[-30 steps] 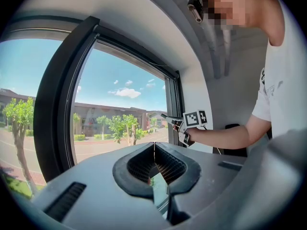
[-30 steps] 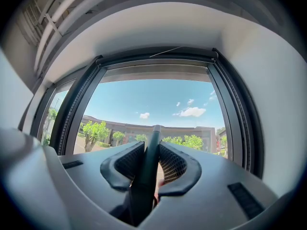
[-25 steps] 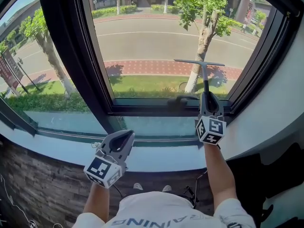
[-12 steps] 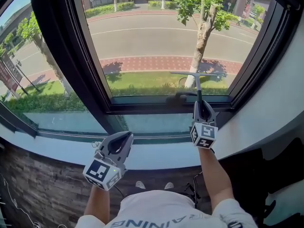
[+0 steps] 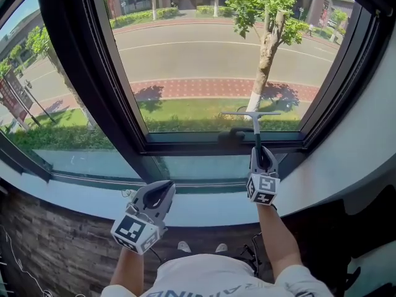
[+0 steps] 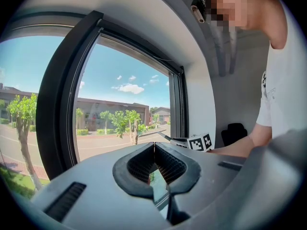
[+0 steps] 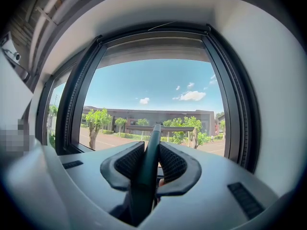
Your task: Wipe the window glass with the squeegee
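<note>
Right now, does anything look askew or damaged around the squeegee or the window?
Nothing stands out. The right gripper grips the squeegee by its handle, blade level, low on the window glass; no cracks show. The left gripper is shut, empty, above the sill.

We cannot tell from the head view whether the thin, dark, T-shaped squeegee has its blade on the clear window glass. Its handle's lower end is buried between the clamped jaws of the grey right gripper. In the left gripper view, the grey left gripper hides most of the right one. The black window frame runs off the head view's top edge. A small dark thing on the lower rail is too blurred for us to name.
</note>
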Demonstrator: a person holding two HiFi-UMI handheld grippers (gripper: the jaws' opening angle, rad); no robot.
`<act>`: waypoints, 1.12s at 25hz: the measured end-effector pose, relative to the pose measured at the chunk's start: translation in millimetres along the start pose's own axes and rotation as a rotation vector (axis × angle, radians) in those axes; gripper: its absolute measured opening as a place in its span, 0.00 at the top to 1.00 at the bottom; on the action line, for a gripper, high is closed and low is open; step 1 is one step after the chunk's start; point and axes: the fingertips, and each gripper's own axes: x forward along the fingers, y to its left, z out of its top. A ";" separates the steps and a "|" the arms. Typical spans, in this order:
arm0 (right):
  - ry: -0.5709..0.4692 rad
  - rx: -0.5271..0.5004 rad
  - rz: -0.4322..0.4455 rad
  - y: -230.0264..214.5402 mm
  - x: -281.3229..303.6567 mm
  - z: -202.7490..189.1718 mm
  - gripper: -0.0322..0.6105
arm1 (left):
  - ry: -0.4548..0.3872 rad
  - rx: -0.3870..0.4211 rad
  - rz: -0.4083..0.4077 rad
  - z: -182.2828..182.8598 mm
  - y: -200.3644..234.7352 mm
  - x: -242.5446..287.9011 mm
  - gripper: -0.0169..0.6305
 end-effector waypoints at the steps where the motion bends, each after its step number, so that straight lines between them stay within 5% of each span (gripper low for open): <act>1: 0.002 -0.004 0.001 0.0 0.3 -1.4 0.79 | 0.002 -0.002 0.002 -0.1 -0.2 0.6 0.95; 22: 0.102 0.035 0.034 -2.0 -7.9 -39.7 0.79 | 0.034 -0.020 0.064 -10.1 -22.1 -8.2 0.95; 28: -0.015 0.068 0.031 -10.4 -48.9 6.4 0.79 | 0.024 -0.021 0.122 -7.3 -35.1 -17.9 0.95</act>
